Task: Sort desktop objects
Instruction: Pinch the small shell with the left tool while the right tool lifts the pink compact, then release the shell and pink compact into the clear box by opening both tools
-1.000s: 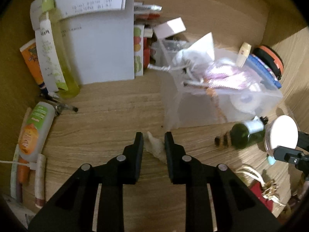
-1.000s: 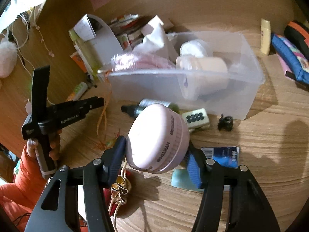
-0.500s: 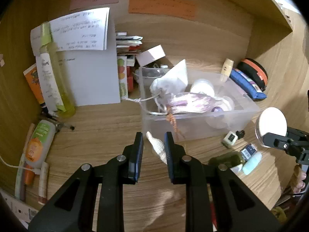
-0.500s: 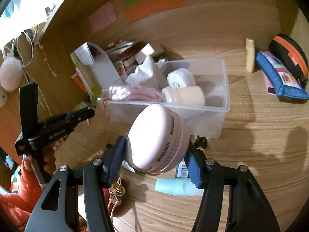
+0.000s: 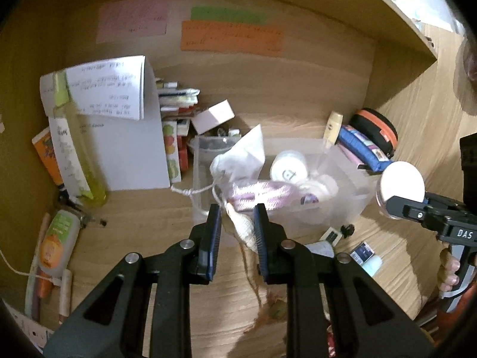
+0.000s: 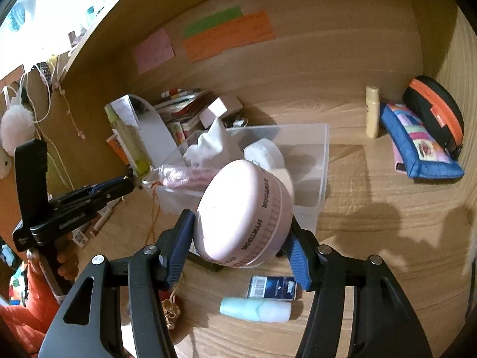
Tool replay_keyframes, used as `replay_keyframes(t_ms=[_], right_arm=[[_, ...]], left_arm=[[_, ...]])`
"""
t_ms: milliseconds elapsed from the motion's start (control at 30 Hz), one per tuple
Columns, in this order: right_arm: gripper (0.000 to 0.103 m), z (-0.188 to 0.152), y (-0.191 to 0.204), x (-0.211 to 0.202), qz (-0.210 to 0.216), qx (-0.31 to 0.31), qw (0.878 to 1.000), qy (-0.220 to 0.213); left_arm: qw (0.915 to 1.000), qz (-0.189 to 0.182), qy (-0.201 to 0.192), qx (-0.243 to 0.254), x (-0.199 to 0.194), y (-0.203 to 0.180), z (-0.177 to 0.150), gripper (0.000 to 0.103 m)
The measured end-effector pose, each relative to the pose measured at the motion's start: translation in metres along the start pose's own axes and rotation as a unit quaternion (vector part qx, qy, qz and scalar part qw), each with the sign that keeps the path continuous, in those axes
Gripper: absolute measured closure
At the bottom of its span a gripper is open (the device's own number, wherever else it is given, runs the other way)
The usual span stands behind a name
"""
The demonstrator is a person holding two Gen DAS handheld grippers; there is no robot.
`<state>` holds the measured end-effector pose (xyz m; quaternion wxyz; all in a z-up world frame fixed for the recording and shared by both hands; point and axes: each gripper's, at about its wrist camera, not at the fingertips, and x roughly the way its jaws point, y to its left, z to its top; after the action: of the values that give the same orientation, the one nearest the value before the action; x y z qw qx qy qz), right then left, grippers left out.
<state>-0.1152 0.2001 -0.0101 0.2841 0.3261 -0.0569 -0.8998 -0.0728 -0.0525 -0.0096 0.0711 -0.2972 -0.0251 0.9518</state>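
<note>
Both grippers are loaded and up off the desk, and what matters now is where the clear plastic bin point(image 5: 351, 208) sits relative to each. The left gripper point(image 5: 237, 223) is pinched nearly closed on a small pale shell-like charm point(image 5: 243, 228) with a brownish cord point(image 5: 253, 280) trailing down from it toward the desk; in the left wrist view the bin's near wall is right ahead of the fingertips, its near-left corner almost in line with the jaws. The right gripper point(image 6: 238, 229) is clamped partway on a round pink jar point(image 6: 243, 213), held on its side so the flat lid faces left and up, the 2 pads pressing its rim. From the right wrist view the bin point(image 6: 323, 161) lies straight ahead and slightly beyond the jar, long axis running left-right across the view, open top facing up. It already holds a white pouch point(image 6: 208, 143), a pink bundle point(image 6: 184, 176) and a white tub point(image 6: 263, 153) (free floor shows mostly at the right end). My read: the left hand looks nearer the bin's left end, the right hand better placed for the roomy right end. The dangling cord could snag on the bin wall. A mint tube point(image 6: 255, 308) and a blue packet point(image 6: 272, 288) lie on the desk just below the right gripper, not yet sorted.
</note>
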Motion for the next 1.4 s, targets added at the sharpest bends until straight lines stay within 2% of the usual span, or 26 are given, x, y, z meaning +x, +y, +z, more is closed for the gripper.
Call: replay_keyframes(t_ms=[333, 600, 1000, 1267, 1400], right_arm=[[0.048, 0.018, -0.012, 0.003, -0.001, 0.001, 1.000, -0.021], [0.048, 0.028, -0.018, 0.017, -0.003, -0.003, 1.000, -0.019], [0.048, 0.027, -0.033, 0.042, -0.007, 0.006, 1.000, 0.009], [0.048, 0.025, -0.036, 0.051, -0.016, -0.004, 1.000, 0.017], [0.048, 0.024, -0.032, 0.055, -0.022, -0.013, 0.999, 0.019]], left_arm=[[0.9993, -0.013, -0.033, -0.004, -0.004, -0.011, 0.019, 0.081], [0.9988, -0.029, -0.039, -0.005, 0.006, -0.016, 0.030, 0.081], [0.9967, -0.080, -0.004, 0.015, 0.050, -0.047, 0.039, 0.081], [0.9950, -0.091, 0.037, 0.022, 0.082, -0.059, 0.033, 0.082], [0.9950, -0.088, 0.042, 0.022, 0.088, -0.058, 0.032, 0.082]])
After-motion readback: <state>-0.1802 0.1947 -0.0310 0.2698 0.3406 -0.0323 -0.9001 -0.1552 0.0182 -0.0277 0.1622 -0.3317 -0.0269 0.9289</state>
